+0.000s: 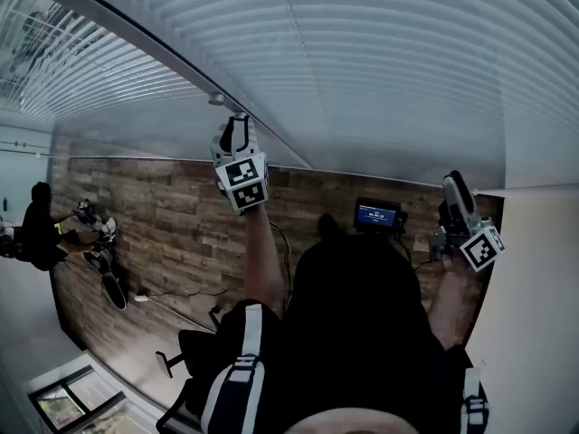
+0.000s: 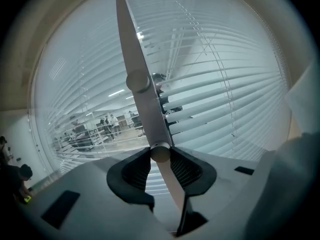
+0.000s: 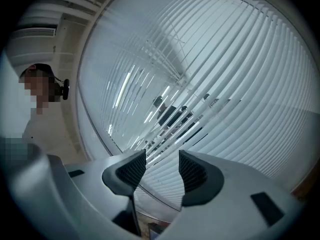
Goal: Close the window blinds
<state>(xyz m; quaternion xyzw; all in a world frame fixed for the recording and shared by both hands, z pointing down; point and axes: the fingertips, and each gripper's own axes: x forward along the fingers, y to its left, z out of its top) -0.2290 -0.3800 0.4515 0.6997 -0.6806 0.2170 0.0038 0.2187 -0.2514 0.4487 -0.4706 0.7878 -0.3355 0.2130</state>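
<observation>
White slatted window blinds (image 1: 380, 61) fill the upper head view. Their thin tilt wand (image 1: 215, 99) runs diagonally across them, carrying a small knob. My raised left gripper (image 1: 235, 132) grips that wand. In the left gripper view the wand (image 2: 135, 49) passes between the jaws, both dark pads (image 2: 186, 170) pressing on it; my left gripper (image 2: 161, 156) is shut on it. The slats (image 2: 225, 109) are partly tilted, showing a room behind. My right gripper (image 1: 455, 188) hangs lower right, open (image 3: 162, 166) and empty, facing the blinds (image 3: 240, 84).
A wood-pattern floor (image 1: 181, 233) lies below the window. A person (image 1: 36, 233) crouches at the far left over some gear. A small device with a blue screen (image 1: 377, 215) sits by the wall. Another person (image 3: 37, 109) stands left in the right gripper view.
</observation>
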